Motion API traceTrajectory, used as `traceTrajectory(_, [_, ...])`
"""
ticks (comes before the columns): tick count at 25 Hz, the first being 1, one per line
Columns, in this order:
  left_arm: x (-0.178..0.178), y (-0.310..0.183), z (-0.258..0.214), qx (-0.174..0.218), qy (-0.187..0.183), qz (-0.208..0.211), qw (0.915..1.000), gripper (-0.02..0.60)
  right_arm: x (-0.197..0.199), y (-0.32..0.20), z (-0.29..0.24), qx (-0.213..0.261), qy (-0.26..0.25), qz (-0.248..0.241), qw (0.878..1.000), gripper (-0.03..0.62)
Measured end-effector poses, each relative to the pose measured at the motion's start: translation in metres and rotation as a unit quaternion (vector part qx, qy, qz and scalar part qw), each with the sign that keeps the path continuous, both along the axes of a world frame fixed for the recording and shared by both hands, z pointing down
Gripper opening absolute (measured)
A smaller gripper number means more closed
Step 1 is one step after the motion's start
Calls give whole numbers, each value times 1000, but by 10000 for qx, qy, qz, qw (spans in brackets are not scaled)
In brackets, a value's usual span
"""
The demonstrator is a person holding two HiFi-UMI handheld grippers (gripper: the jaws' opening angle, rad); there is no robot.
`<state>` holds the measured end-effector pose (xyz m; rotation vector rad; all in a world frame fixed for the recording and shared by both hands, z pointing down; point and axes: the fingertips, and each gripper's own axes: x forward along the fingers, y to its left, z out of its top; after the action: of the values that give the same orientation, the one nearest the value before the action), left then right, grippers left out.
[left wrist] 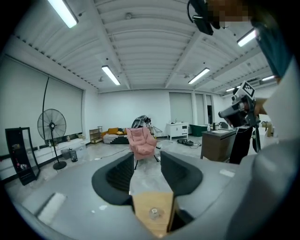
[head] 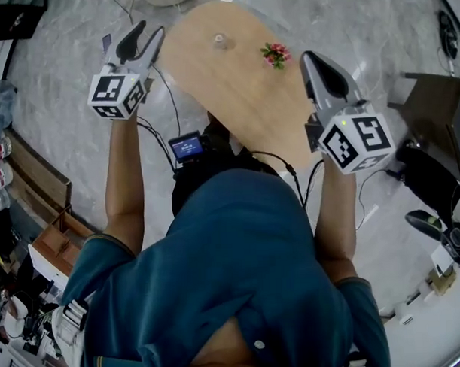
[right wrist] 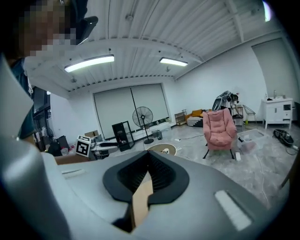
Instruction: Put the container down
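A small clear container point(head: 219, 41) stands upright on the far part of the oval wooden table point(head: 234, 96), with no gripper touching it. In the left gripper view the container point(left wrist: 153, 213) shows low down, through the slit between the jaws. My left gripper point(head: 151, 28) is raised off the table's left edge; its jaws point(left wrist: 147, 157) are drawn close together with nothing between them. My right gripper point(head: 310, 57) hovers over the table's right side, well away from the container. Its jaws point(right wrist: 150, 161) meet and hold nothing.
A pink flower sprig point(head: 275, 54) lies on the table to the right of the container. A small screen device point(head: 188, 147) and cables hang at the person's chest. On the floor stand a pink armchair point(left wrist: 140, 140), a fan point(left wrist: 52, 126), a dark cabinet point(left wrist: 216, 143) and shelving point(head: 59, 238).
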<state>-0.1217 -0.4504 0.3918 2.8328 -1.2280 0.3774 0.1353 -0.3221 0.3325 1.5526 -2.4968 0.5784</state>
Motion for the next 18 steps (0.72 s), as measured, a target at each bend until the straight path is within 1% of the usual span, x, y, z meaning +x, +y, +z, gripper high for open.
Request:
traceTrajectory(4, [-12, 46, -55, 275, 269, -161, 9991, 176, -6, 27, -32, 334, 160, -196, 9991, 6])
traceTrajectory(8, [-21, 89, -94, 509, 325, -214, 9979, 175, -13, 49, -62, 615, 231, -372, 9971, 6])
traceTrajectory(14, [-18, 137, -130, 738, 229, -156, 9969, 175, -6, 71, -90, 859, 198, -452, 9951, 6])
traceTrajectory(18, [-23, 148, -138, 768, 241, -178, 9966, 175, -9, 77, -104, 981, 190, -477, 9939, 6])
